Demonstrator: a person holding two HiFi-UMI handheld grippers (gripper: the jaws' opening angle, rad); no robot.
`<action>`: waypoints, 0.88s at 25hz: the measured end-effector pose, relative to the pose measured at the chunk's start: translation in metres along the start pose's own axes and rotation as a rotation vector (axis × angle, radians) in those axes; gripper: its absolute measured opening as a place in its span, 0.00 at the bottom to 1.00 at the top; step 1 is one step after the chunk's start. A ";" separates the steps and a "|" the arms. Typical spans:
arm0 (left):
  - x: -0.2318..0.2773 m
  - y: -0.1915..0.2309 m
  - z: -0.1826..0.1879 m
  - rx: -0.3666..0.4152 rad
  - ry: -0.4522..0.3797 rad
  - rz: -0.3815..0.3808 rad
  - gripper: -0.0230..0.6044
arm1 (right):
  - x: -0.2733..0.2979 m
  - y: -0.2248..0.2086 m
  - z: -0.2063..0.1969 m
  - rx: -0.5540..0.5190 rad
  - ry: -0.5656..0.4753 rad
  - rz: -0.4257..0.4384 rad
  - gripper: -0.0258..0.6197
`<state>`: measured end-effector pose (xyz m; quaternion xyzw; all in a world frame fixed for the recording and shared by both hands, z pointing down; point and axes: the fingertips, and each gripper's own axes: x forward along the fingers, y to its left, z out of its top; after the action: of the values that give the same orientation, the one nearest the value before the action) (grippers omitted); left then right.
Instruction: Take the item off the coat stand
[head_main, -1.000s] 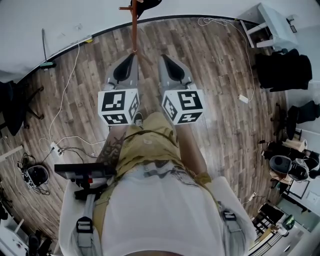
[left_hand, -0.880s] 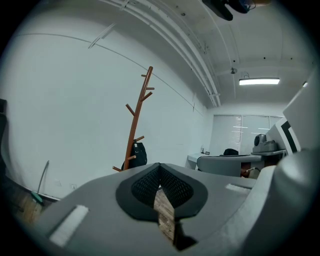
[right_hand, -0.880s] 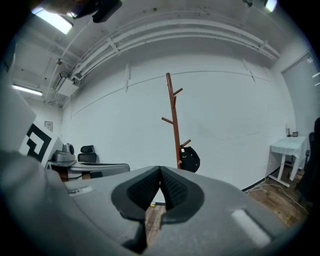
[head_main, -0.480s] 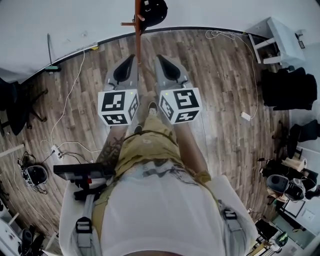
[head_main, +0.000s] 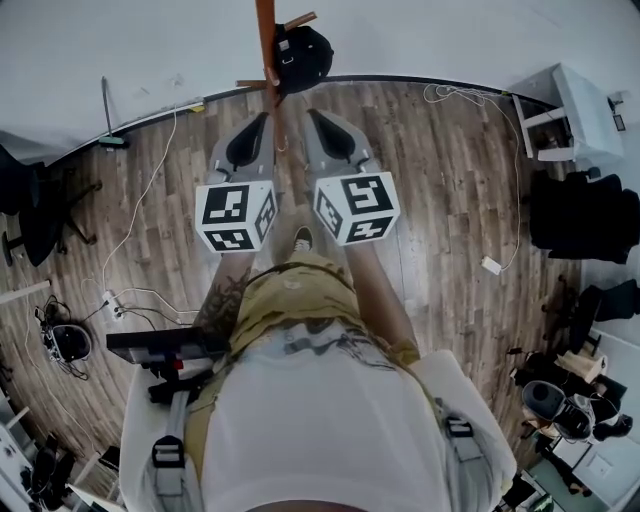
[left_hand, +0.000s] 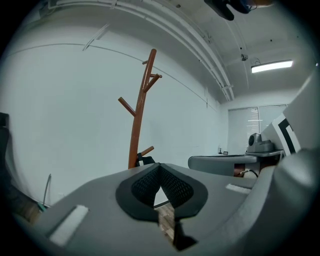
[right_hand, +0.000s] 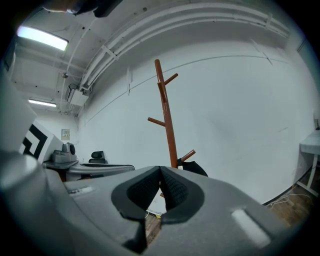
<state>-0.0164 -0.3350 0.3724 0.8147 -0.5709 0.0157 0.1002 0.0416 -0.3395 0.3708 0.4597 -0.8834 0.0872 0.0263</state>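
Against the white wall ahead of you, the coat stand (head_main: 266, 40) is rising from the wooden floor (head_main: 440, 180), and the black item (head_main: 303, 55) is hanging from one of its lower pegs (right_hand: 187, 156), on the right side of the pole as you are facing it. You are holding the left hand-held gripper (head_main: 264, 115) and the right hand-held gripper (head_main: 314, 113) side by side, both pointing at the stand and both well short of it. Each one's jaws are pressing together at the tips, with nothing caught between them.

The item is looking like dark cloth (a small bag or a cap; the views are not settling which), slumping in a rounded lump under the peg. Judging by that sag, it is likely to be light and soft, giving under the pads and not slipping, and unlikely to break. The sound place to take hold is probably the bunched upper part right beside the peg, where the fabric is gathering; a pinch low on the body may only be pulling loose cloth. Because the peg is slanting upward, the item is probably needing a lift up and outward along it. The right hand-held gripper is sitting on the item's side of the pole, and its jaws are needing to part first.
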 end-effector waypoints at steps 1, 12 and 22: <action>0.005 0.002 0.000 -0.002 0.003 0.009 0.04 | 0.006 -0.003 -0.001 0.002 0.006 0.011 0.04; 0.046 0.045 0.002 -0.005 0.022 0.022 0.04 | 0.069 -0.013 -0.005 0.018 0.031 0.013 0.04; 0.080 0.073 0.012 0.025 0.006 -0.005 0.04 | 0.118 -0.019 0.000 -0.036 0.049 -0.028 0.04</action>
<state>-0.0579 -0.4349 0.3821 0.8173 -0.5684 0.0251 0.0918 -0.0114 -0.4455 0.3883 0.4692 -0.8774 0.0822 0.0574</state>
